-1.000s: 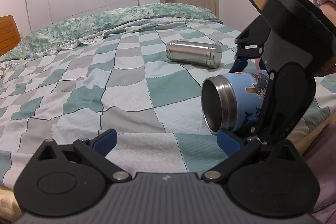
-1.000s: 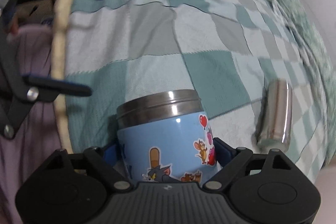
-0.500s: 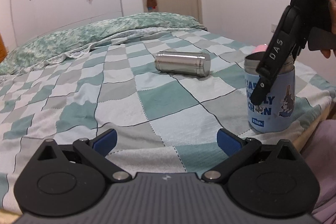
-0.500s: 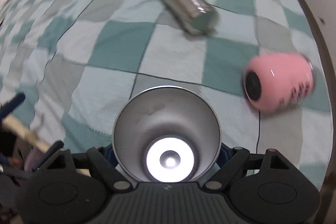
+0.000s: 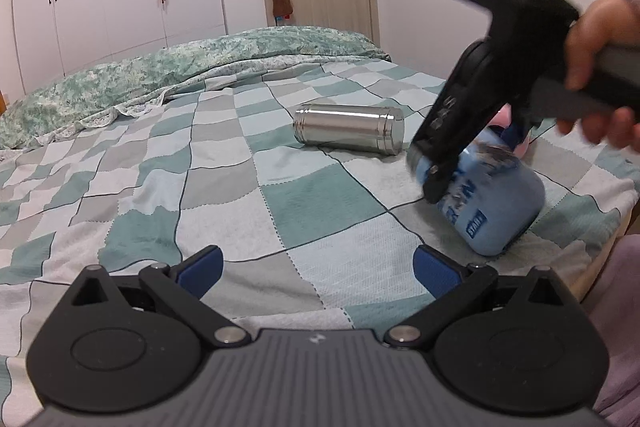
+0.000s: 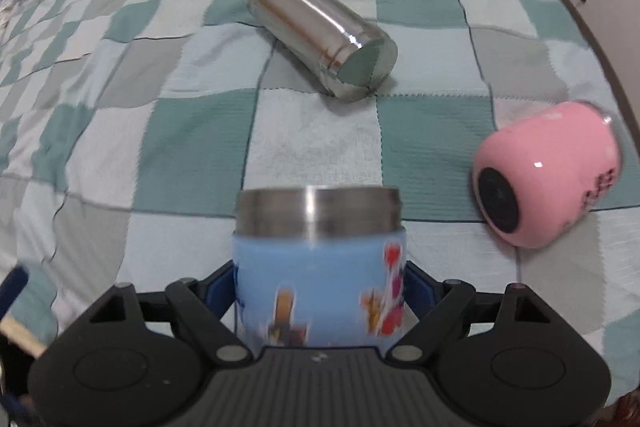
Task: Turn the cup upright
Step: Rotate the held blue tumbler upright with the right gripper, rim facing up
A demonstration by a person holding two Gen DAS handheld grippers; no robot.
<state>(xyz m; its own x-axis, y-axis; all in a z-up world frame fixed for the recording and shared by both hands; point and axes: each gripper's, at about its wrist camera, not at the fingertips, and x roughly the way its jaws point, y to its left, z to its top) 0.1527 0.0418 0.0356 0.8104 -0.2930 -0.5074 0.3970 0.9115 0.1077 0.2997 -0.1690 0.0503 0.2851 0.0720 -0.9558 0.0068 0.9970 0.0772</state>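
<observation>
Right now we have the blue cup (image 6: 320, 267) clamped between the pads of our right gripper (image 6: 320, 291) — it hangs tilted over the checked bedspread (image 5: 320, 203), steel rim leaning toward the steel canister (image 5: 348, 129). We judge the flip is mid-rotation. Next we must level the base, set it down, then release. Our left gripper (image 5: 316, 267) hovers spread wide, holding nothing.

Half a second ago the cup (image 5: 492, 199) stood upright on the bed (image 5: 312, 211). It now leans, steel rim toward the flask (image 5: 348, 129), base at the bed edge, in the right hand-held gripper (image 6: 320, 291), which has tipped with it.
</observation>
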